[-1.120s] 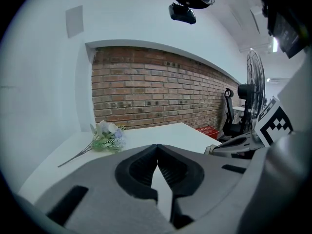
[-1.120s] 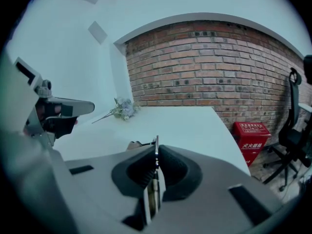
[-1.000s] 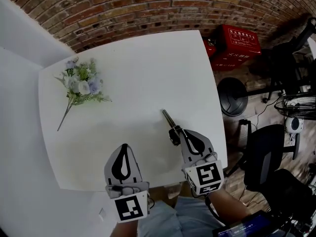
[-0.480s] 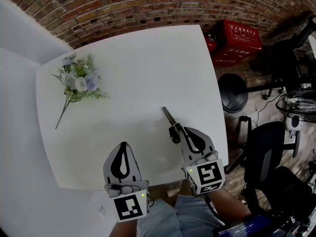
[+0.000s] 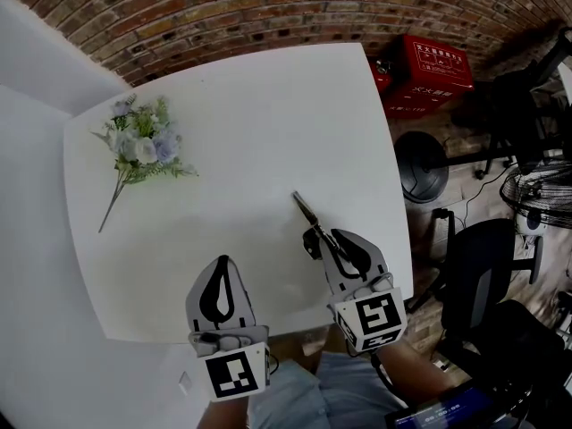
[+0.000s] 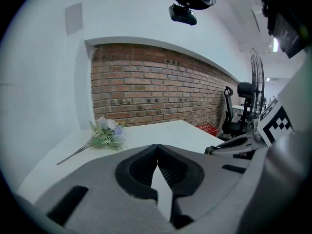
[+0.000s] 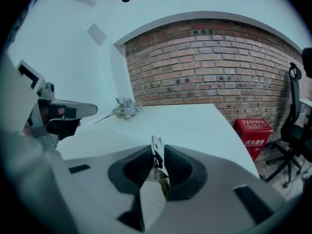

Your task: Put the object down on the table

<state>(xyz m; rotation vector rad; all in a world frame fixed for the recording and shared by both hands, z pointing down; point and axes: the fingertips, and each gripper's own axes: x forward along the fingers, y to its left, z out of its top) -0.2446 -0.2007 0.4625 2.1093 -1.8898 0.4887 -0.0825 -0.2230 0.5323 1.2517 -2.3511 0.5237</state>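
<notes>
A slim metal tool with a dark handle (image 5: pixel 305 214) lies on the white table (image 5: pixel 268 123) near its right edge, its tip pointing away from me. Its handle end sits between the fingers of my right gripper (image 5: pixel 315 239), whose jaws have just been opening. In the right gripper view the tool (image 7: pixel 155 146) leans on the left pad, with a gap to the right pad, so the right gripper (image 7: pixel 158 153) is open around it. My left gripper (image 5: pixel 223 264) hovers at the near table edge, shut on nothing, its tips meeting (image 6: pixel 157 147).
A bunch of pale artificial flowers (image 5: pixel 143 146) lies at the table's far left. Past the right edge are a red box (image 5: pixel 438 70), a round black base (image 5: pixel 422 175), a fan (image 5: pixel 536 195) and a black chair (image 5: pixel 483 275). A brick wall runs behind.
The right gripper's jaws have parted a little around the tool's handle, and the handle has shifted slightly left. Both hands have stayed where they were.
</notes>
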